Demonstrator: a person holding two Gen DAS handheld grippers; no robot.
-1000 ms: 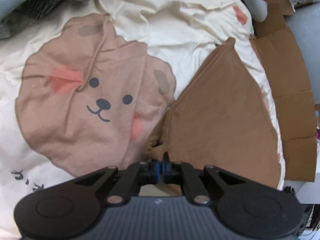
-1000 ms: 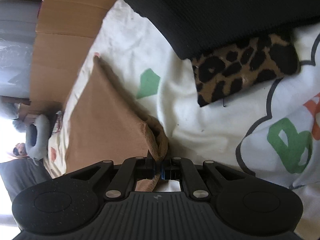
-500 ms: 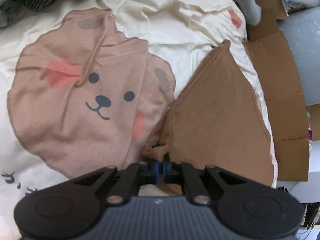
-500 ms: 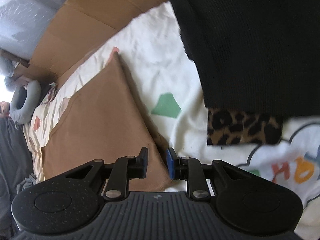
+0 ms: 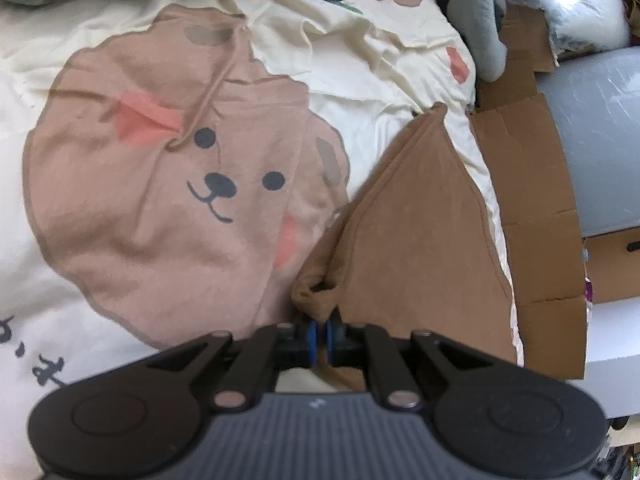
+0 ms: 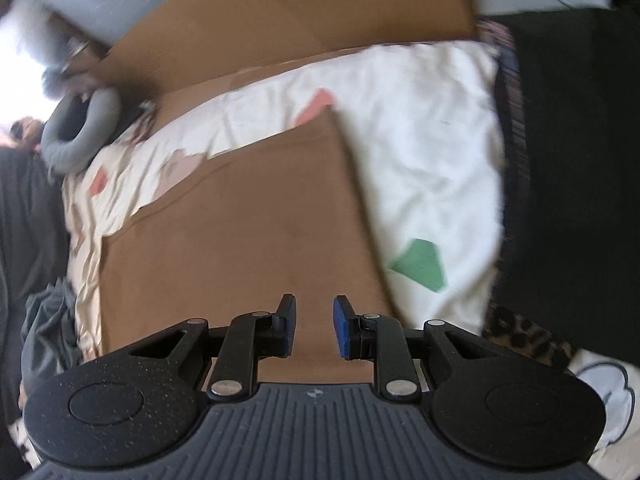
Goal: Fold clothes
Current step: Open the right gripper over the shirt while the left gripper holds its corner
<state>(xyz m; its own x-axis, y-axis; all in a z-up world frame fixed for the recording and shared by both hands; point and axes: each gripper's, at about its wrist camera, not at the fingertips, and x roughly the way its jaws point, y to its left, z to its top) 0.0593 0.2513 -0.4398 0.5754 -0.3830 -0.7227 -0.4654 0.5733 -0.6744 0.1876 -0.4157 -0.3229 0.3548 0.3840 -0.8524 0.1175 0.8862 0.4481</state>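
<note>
1. In the left wrist view we see the left gripper (image 5: 323, 334) at the lower centre, its jaws pinched together on a bunched corner of the brown garment (image 5: 420, 240)
2. That garment spreads up and to the right from the pinch, narrowing to a point in the upper right of the frame, and lies on the cream bedspread (image 5: 360, 60)
3. Left of the garment, the bedspread's big pink-brown bear face (image 5: 180, 200) fills the middle of the frame
4. Flattened cardboard (image 5: 532, 208) runs along the right edge, just beside the garment, and a grey cushion (image 5: 480, 24) sits at the upper right
5. In the right wrist view the right gripper (image 6: 315, 326) has just been opening; its jaws stand partly apart with nothing between them, above the brown garment (image 6: 240, 240) which fills the centre
6. The right of that frame is blurred; we think a black garment (image 6: 580, 160) lies there over a leopard-print piece (image 6: 524, 340)
</note>
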